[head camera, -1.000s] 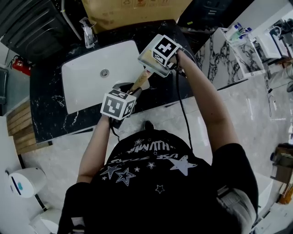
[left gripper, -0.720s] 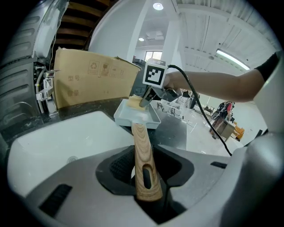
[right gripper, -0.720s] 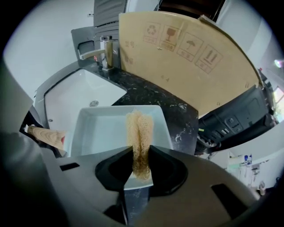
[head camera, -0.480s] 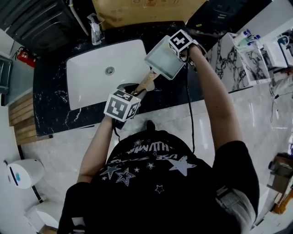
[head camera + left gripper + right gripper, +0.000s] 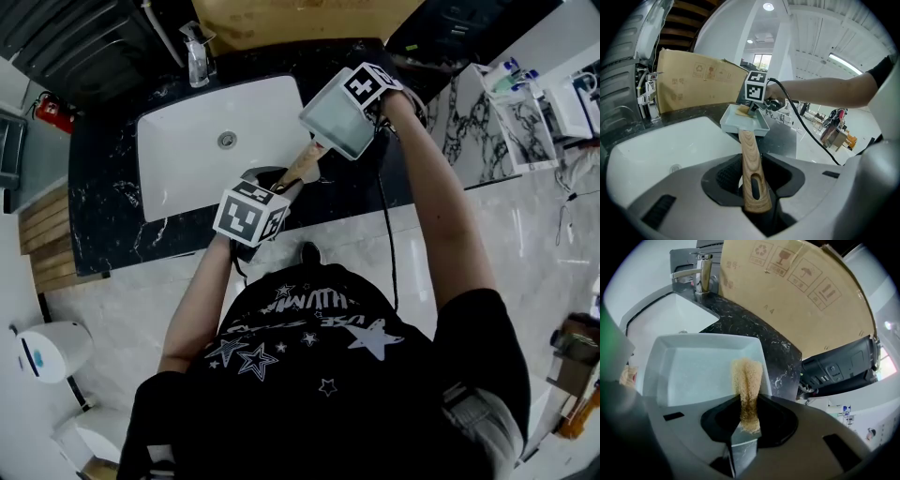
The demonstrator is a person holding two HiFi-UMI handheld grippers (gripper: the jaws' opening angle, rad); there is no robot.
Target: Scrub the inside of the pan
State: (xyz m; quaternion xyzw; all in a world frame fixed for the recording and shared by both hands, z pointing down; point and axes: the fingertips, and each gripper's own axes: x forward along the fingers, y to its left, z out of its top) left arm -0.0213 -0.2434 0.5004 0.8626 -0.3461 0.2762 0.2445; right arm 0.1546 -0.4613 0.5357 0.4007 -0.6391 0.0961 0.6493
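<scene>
A square pale-grey pan [image 5: 339, 120] [image 5: 744, 123] [image 5: 701, 366] with a wooden handle [image 5: 752, 176] [image 5: 298, 170] is held in the air over the dark counter beside the sink. My left gripper [image 5: 751, 197] [image 5: 251, 214] is shut on the handle's end. My right gripper [image 5: 749, 420] [image 5: 373, 86] hangs over the pan's far side, shut on a tan scrubbing sponge [image 5: 747, 383] [image 5: 742, 110]. The sponge's tip rests inside the pan near its right wall.
A white sink [image 5: 211, 145] [image 5: 656, 145] with a chrome tap [image 5: 197, 52] [image 5: 698, 275] sits in the black marbled counter [image 5: 112, 216] [image 5: 776, 345]. A big cardboard box [image 5: 792, 291] [image 5: 693, 84] stands behind it. A black cable [image 5: 386, 225] runs from the right gripper.
The pan and my right gripper have swung right and away from me over the counter, with the pan's inside now showing in the head view. The left gripper has barely moved.
</scene>
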